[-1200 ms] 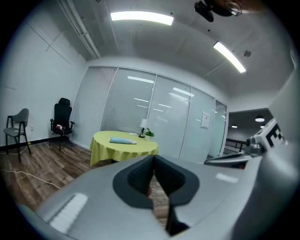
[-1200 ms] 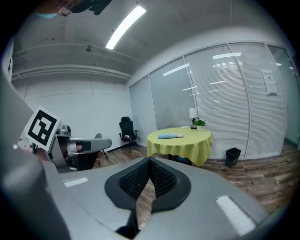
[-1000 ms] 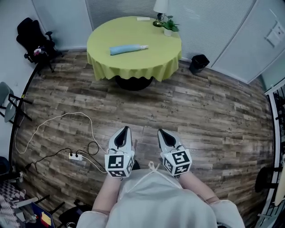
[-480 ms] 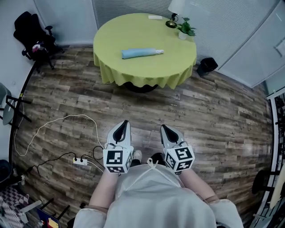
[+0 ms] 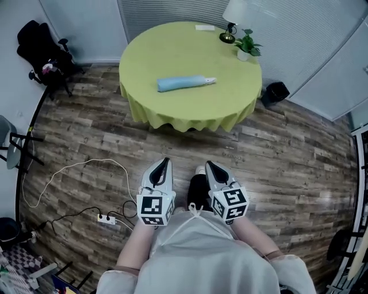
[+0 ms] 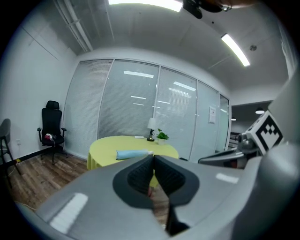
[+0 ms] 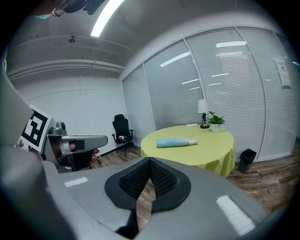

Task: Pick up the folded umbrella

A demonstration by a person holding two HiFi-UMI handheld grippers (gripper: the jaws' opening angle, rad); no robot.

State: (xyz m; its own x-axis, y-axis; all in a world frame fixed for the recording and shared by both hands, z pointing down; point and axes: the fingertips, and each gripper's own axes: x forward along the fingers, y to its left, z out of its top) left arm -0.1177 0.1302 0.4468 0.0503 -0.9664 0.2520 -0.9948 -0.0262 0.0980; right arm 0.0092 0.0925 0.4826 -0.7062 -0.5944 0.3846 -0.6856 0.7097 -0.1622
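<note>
Pale blue against yellow-green cloth, the folded umbrella (image 5: 185, 84) lies on its side near the middle of the round bench (image 5: 172, 115), with its whitish end turned toward the lamp's side. It is well apart from me across the wooden floor. My left tool (image 5: 165, 162) and right tool (image 5: 207, 165) are held side by side in front of my body, each with its jaws pressed together and nothing between them. I judge this to be the approach, with the grasp not yet begun. The next move, as I reckon it, calls for closing the gap to the bench, parting the jaws of one tool, and bringing them across the umbrella's narrow body so that they can clamp on it. By my count there is one umbrella, one bench, two tools, one lamp (image 5: 233, 17), one potted plant (image 5: 248, 46), one dark bin (image 5: 276, 92) on the floor beside the bench, one black office chair (image 5: 41, 51) by the wall and one power strip (image 5: 106, 219) with its cables. There is also one small white thing (image 5: 204, 27) at the bench's far edge, perhaps a card, though it is too small to be sure.
</note>
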